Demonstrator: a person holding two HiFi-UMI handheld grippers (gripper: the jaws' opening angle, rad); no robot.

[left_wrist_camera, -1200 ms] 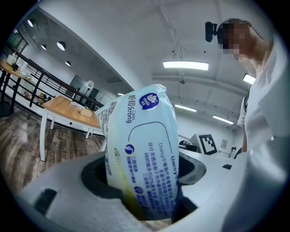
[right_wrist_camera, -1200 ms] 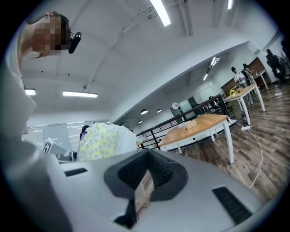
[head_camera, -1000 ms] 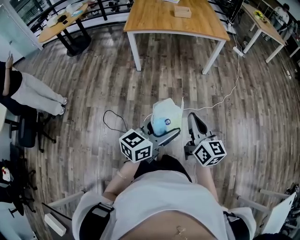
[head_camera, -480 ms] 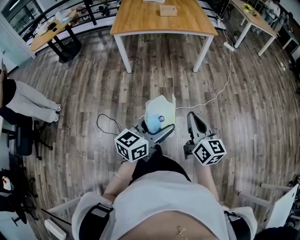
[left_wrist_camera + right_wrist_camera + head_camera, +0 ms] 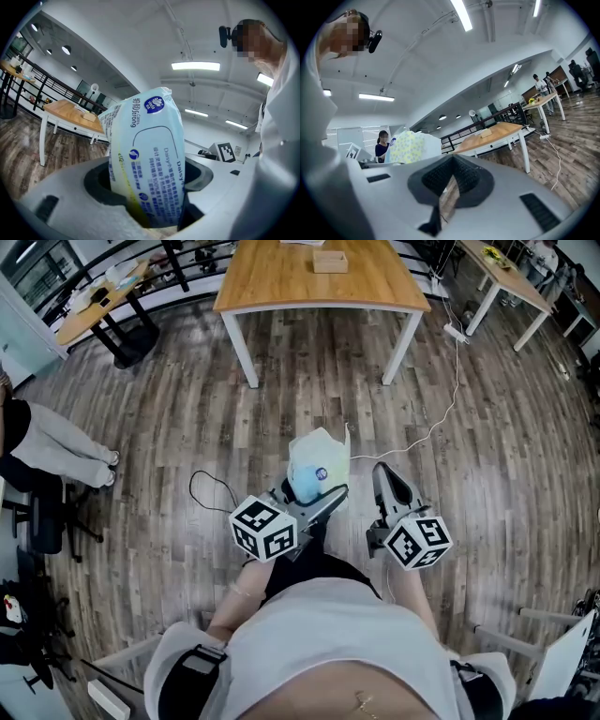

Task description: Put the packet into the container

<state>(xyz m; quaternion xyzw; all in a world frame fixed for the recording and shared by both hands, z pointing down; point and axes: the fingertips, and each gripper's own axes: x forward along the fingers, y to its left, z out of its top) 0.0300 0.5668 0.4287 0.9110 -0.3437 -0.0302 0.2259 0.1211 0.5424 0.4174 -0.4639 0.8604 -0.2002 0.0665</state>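
Pale-blue soft plastic packet [image 5: 317, 468] being clamped in left gripper [image 5: 314, 491]. Right gripper [image 5: 386, 480] holding nothing, jaws together. Placing not yet starting: container not showing, light wooden table [image 5: 281, 282] at 12 o'clock.

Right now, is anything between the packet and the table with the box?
Nothing visible blocks it. The left gripper holds the packet, and only floor lies between it and the table with the box. A white cable lies off to the right.

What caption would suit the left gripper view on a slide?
The left gripper, jaws shut on a pale blue packet, with a wooden table beyond.
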